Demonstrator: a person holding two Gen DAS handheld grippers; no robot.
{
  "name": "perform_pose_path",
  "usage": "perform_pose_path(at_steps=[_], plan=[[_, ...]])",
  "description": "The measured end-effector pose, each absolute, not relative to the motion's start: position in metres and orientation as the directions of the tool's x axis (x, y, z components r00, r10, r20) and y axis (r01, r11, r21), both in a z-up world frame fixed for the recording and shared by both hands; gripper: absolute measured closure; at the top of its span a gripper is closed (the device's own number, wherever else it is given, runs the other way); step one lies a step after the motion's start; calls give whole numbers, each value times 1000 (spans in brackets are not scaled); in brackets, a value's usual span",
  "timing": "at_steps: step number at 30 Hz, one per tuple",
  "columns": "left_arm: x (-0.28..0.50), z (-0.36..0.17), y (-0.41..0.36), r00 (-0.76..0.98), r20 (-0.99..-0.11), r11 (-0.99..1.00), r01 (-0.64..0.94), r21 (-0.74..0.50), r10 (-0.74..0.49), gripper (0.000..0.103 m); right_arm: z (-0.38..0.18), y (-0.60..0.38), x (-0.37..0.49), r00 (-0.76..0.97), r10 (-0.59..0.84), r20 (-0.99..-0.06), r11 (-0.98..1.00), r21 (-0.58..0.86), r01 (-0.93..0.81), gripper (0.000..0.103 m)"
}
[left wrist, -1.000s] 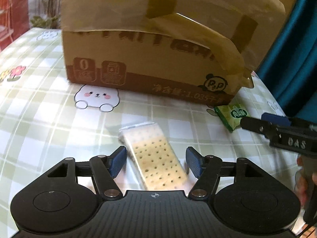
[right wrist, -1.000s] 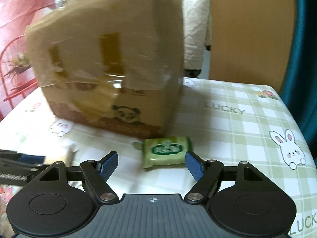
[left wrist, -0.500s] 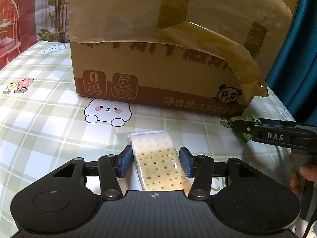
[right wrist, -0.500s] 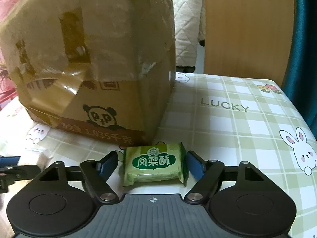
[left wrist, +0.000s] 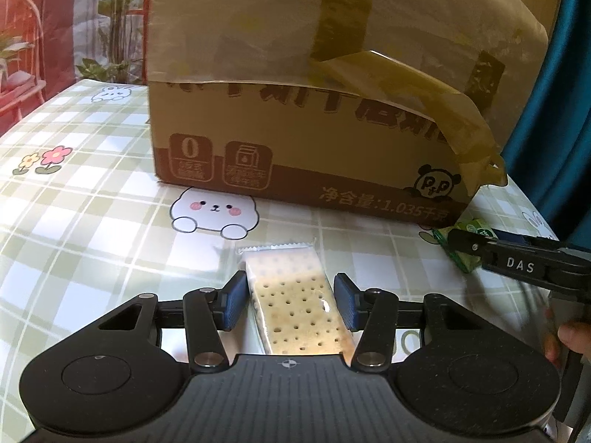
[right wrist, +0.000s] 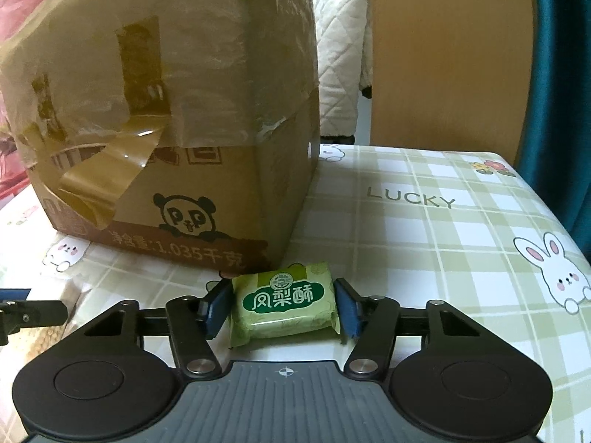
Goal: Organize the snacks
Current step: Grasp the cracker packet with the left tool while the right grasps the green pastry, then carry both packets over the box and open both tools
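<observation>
A clear-wrapped cracker pack (left wrist: 297, 301) lies on the checked tablecloth between the blue pads of my left gripper (left wrist: 290, 301). The jaws stand close on both its sides, touching or nearly so. A green pastry packet (right wrist: 284, 304) lies between the pads of my right gripper (right wrist: 282, 304), which press its two ends. The packet also shows in the left wrist view (left wrist: 465, 238), behind the right gripper's finger. A taped cardboard box (left wrist: 325, 118) stands just behind both snacks, also in the right wrist view (right wrist: 166, 140).
The table (right wrist: 436, 243) has a green checked cloth with rabbit prints. A wooden panel (right wrist: 447, 55) and a teal curtain (right wrist: 561, 85) stand behind at the right. A red chair (left wrist: 18, 55) and plants are at the far left.
Both grippers have narrowed around their snacks. The left one closed in on the cracker pack, the right one on the green packet. Both views have risen a little.
</observation>
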State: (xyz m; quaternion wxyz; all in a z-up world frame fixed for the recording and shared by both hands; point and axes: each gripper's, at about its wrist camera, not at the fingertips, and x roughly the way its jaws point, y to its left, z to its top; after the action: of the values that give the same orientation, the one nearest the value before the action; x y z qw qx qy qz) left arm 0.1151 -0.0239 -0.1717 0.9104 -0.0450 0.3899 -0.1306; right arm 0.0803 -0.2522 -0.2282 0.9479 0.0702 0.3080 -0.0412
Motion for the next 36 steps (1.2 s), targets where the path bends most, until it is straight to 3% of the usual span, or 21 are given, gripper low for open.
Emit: perform_pose_path(at_steps=[9,11,20,28,36], plan=[[109,-158,-11,690,-671,963,196,-187,-271,51,-223,-252,62,783,-20,-621,987,115,116,53],[106,-157,-13,687,-670,960,204,-193,-281,51,-224,-250,60,777,-24,-629,987,110,119,44],[95,-153,-8,706,-641,954,225,-200,-301,51,-228,-235,65,757,-47,-652,995,34,91,34],[91,-149,-6,716,-625,950,237,-202,-311,51,-223,-224,57,756,-48,-653,998,-3,61,54],[90,-135,-1,748,-588,952,241,-189,-307,53,-200,-228,36,805,-33,-592,995,58,83,54]])
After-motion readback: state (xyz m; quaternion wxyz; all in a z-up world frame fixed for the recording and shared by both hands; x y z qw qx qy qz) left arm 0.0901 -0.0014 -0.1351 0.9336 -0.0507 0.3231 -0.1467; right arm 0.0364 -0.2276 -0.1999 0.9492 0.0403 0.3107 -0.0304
